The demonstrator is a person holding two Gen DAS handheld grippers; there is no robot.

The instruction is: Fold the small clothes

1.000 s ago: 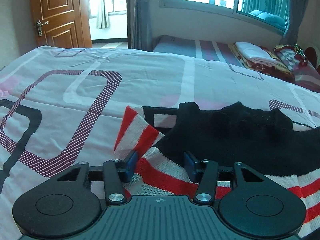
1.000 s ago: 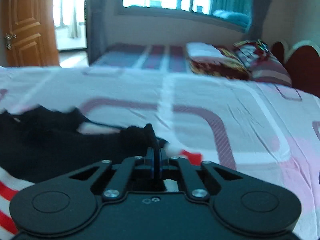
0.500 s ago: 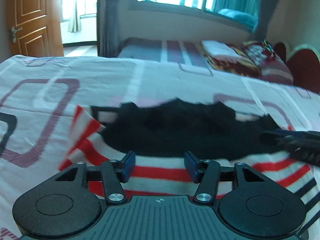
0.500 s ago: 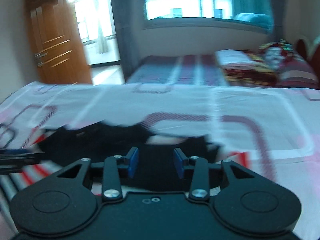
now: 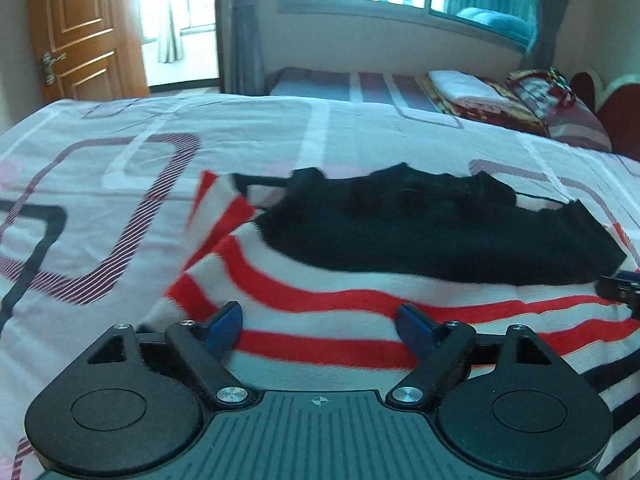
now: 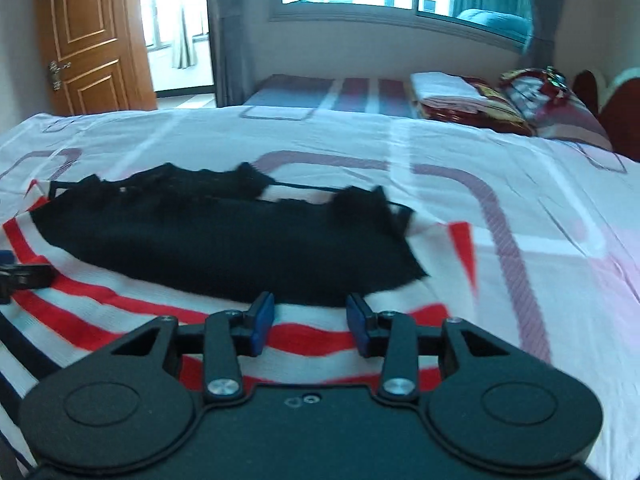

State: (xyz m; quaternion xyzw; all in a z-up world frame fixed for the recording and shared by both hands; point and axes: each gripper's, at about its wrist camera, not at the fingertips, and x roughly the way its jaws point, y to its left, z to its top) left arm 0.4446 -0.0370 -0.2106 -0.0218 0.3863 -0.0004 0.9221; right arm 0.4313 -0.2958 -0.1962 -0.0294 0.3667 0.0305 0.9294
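The striped garment (image 5: 360, 320) was found spread on the bed (image 5: 360, 136). The left gripper (image 5: 318, 326) was opening, nothing held; the right gripper (image 6: 310, 322) was parted, empty. Matching edges should be gripped squarely.

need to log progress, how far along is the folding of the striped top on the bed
Looks done: the black upper part lies folded down over the red-and-white striped garment. In hand: nothing; the left gripper is opening with no cloth pinched, and the right gripper is open above the stripes. Left: the garment lies wide across the bedsheet, so further folds seem needed.
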